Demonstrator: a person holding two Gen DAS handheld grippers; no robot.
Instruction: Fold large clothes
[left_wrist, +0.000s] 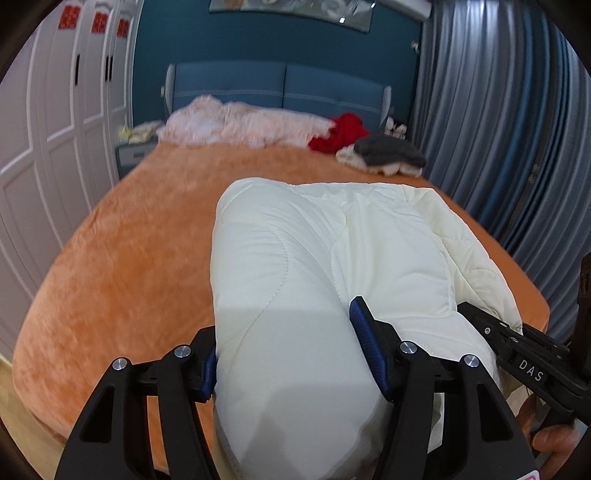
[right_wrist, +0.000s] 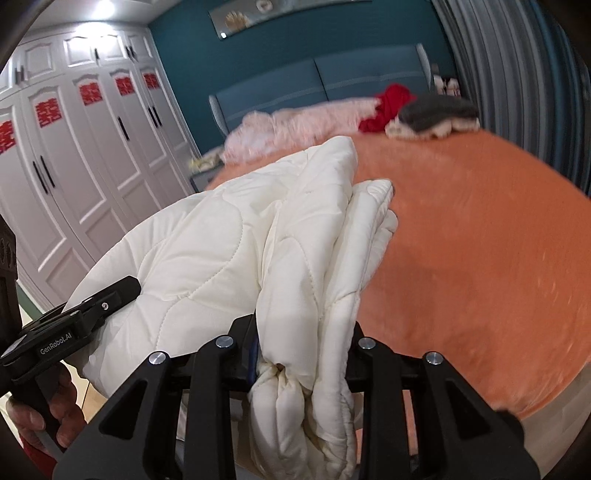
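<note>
A cream-white quilted garment (left_wrist: 325, 258) is folded into a thick bundle and lifted at its near end above the orange bed (left_wrist: 129, 258). My left gripper (left_wrist: 288, 358) is shut on the bundle's fat left fold, with its blue pads (left_wrist: 367, 339) pressing in from both sides. In the right wrist view, my right gripper (right_wrist: 303, 350) is shut on the bunched, layered edge of the same garment (right_wrist: 207, 251). The two grippers hold it side by side. Each shows in the other's view: the right gripper (left_wrist: 517, 350) and the left gripper (right_wrist: 85, 314). The garment's far end rests on the bed.
Near the blue headboard (left_wrist: 280, 88) lie a pink blanket (left_wrist: 236, 125), a red cloth (left_wrist: 343, 133) and a grey-and-white pile (left_wrist: 388, 155). White wardrobes (right_wrist: 74, 166) stand to the left and grey curtains (left_wrist: 498, 129) to the right. A person's hand (right_wrist: 48, 406) grips the left handle.
</note>
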